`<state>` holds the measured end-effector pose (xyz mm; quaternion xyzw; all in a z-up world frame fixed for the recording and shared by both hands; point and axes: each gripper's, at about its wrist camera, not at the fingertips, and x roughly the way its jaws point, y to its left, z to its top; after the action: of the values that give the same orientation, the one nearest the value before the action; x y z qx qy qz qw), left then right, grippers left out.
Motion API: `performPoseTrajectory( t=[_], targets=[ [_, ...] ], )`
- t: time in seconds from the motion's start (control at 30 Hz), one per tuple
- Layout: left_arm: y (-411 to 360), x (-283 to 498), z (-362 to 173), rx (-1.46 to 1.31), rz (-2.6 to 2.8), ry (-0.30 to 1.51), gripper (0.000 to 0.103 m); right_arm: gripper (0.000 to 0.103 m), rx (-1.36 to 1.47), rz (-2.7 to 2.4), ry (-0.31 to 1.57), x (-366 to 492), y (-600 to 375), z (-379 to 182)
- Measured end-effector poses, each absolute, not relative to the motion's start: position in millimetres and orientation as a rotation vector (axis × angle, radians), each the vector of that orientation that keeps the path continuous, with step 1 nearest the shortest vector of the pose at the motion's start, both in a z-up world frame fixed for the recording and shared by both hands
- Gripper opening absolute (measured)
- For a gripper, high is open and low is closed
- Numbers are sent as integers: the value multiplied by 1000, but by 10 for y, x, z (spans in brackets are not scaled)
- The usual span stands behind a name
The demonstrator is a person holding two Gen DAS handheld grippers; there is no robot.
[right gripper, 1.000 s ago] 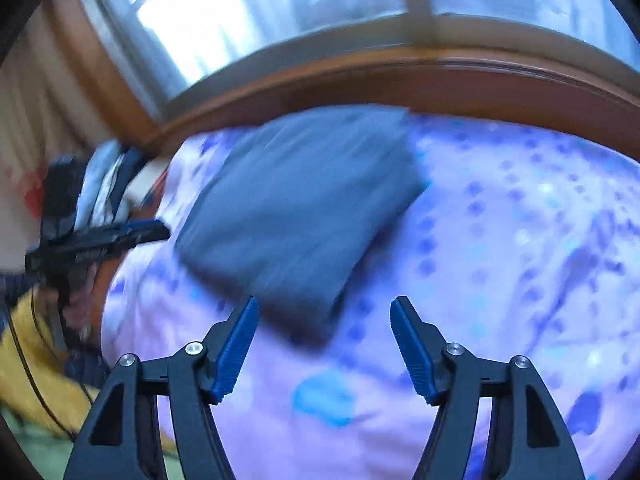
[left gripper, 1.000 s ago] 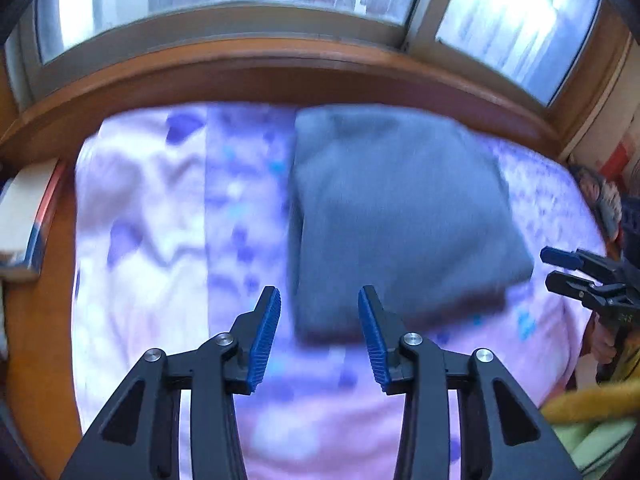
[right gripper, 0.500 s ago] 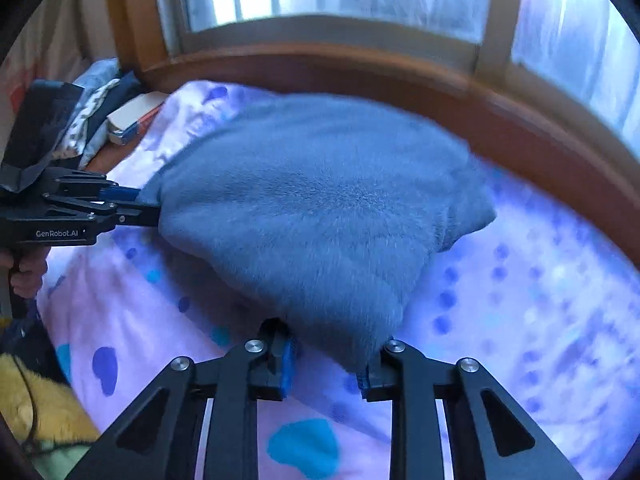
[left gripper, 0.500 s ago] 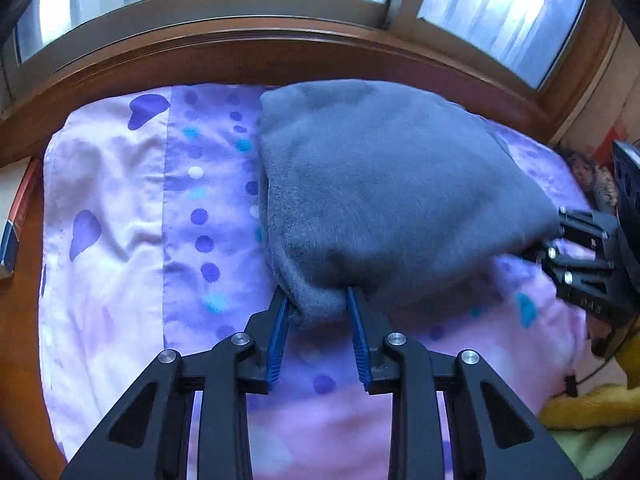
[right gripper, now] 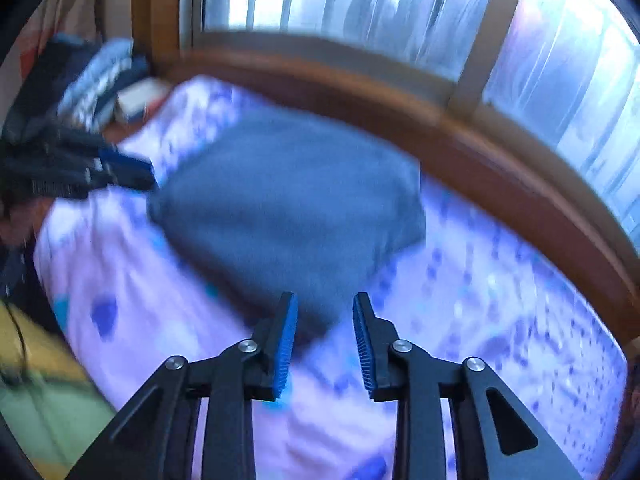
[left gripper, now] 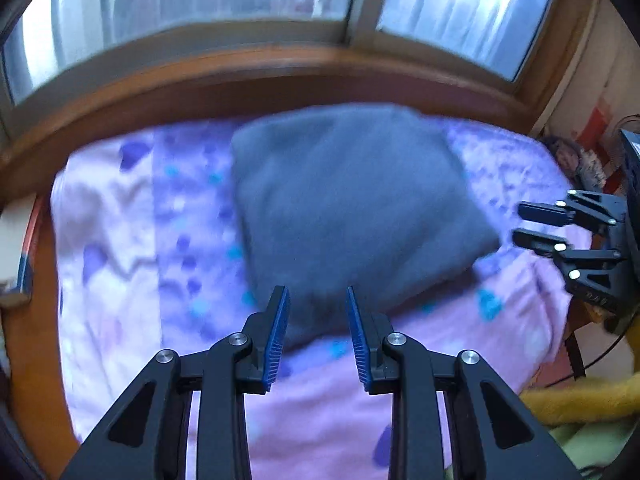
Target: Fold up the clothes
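A folded grey garment (left gripper: 352, 208) lies flat on the purple dotted bedsheet (left gripper: 120, 240). My left gripper (left gripper: 316, 308) hovers over its near corner, blue pads apart, and the cloth shows in the gap without being pressed. My right gripper (right gripper: 325, 312) hangs over the garment's (right gripper: 288, 208) other near corner, and its jaws are opening with the cloth lying loose below them. In the left wrist view the right gripper (left gripper: 532, 226) stands just off the garment's right corner. The left gripper (right gripper: 128, 170) appears beside the left corner in the right wrist view.
A wooden sill (left gripper: 280, 76) and windows curve behind the bed. Books (left gripper: 20, 248) lie at the bed's left edge and a pile of clothes (right gripper: 96, 76) sits in the corner. Yellow fabric (left gripper: 580, 400) lies off the bed's near right side.
Both grippers closed on the garment's near corners and lifted them, then let go. The garment has dropped back flat, and both grippers have pulled back and up.
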<state>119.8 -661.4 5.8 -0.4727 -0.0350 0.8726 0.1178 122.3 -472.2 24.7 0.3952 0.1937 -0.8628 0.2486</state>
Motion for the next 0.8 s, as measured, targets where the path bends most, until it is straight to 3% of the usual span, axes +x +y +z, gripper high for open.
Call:
performPoseTrajectory(
  t=[0.2, 0.3, 0.47, 0.53, 0.8],
  targets=[
    [-6452, 880, -358, -1476, 2546, -139, 31, 33, 1195, -2318, 366, 785, -4940, -259],
    [-6489, 1006, -395, -1445, 2592, -178, 38, 39, 1127, -2310, 412, 939, -4872, -276],
    [-6530, 1187, -240, -1455, 2661, -210, 38, 61, 1100, -2244, 293, 1087, -4697, -20],
    [-6519, 1238, -155, -1451, 2695, -190, 39, 80, 1041, -2263, 286, 1153, -4703, 105],
    [-6356, 1282, -52, -1399, 2629, -86, 39, 80, 1093, -2302, 360, 1284, -4752, 153]
  ],
)
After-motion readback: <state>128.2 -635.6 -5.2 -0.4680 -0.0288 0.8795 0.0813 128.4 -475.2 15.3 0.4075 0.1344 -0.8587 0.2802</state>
